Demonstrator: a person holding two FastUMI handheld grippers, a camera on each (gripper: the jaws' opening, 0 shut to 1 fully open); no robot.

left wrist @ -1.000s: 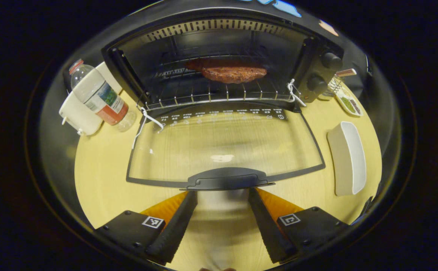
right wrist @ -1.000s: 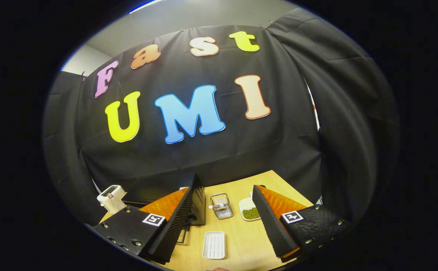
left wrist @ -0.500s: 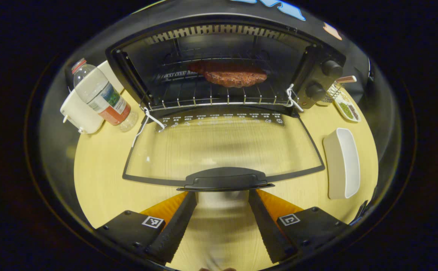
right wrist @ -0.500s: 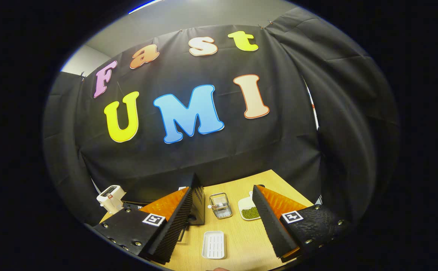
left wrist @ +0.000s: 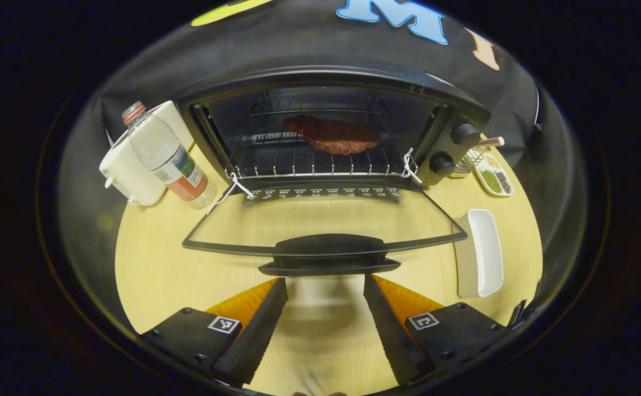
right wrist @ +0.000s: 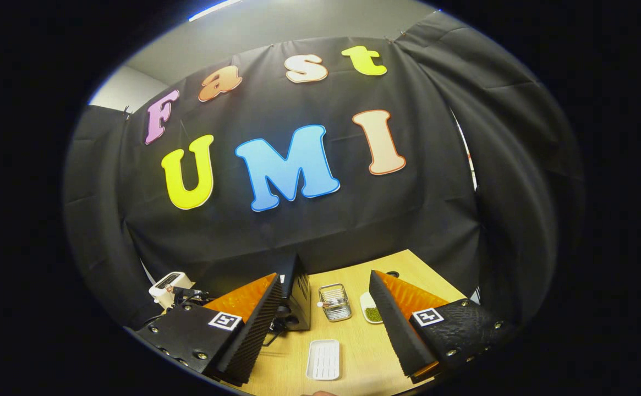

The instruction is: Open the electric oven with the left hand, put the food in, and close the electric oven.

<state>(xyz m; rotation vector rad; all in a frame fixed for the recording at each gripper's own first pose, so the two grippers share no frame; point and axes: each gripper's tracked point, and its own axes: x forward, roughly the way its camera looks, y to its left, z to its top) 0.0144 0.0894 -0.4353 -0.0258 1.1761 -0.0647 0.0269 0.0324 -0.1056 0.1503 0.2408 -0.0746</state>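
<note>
In the left gripper view, the left gripper (left wrist: 324,324) sits at 6 o'clock with its fingers spread wide and nothing between them, over bare wooden table (left wrist: 149,275). Just beyond the fingertips, toward the centre, is the black handle (left wrist: 328,254) of the oven door (left wrist: 326,223), apart from both fingers. The glass door hangs open, folded down toward the camera. Past it, toward 12 o'clock, the electric oven (left wrist: 331,126) stands open, and the food (left wrist: 332,135), a reddish-brown slab of meat, lies on the wire rack (left wrist: 314,162) inside the cavity. Two black knobs (left wrist: 452,148) sit on the oven's panel at about 2 o'clock. At 3 o'clock a white rectangular tray (left wrist: 480,253) rests on the table, empty as far as can be seen. Farther, near 2 o'clock, a small white dish (left wrist: 493,179) holds green and dark bits, with a small wire basket (left wrist: 466,160) just beside it. At 10 o'clock a plastic water bottle (left wrist: 166,157) stands against a white appliance (left wrist: 130,170).

In the right gripper view, the right gripper (right wrist: 326,330) is at 6 o'clock, fingers well apart and gripping nothing, held above the table. Between them, below, lie the white tray (right wrist: 324,359), then the wire basket (right wrist: 335,302) and the dish of green bits (right wrist: 371,308), with the oven's side (right wrist: 296,297) at 7 o'clock
</note>
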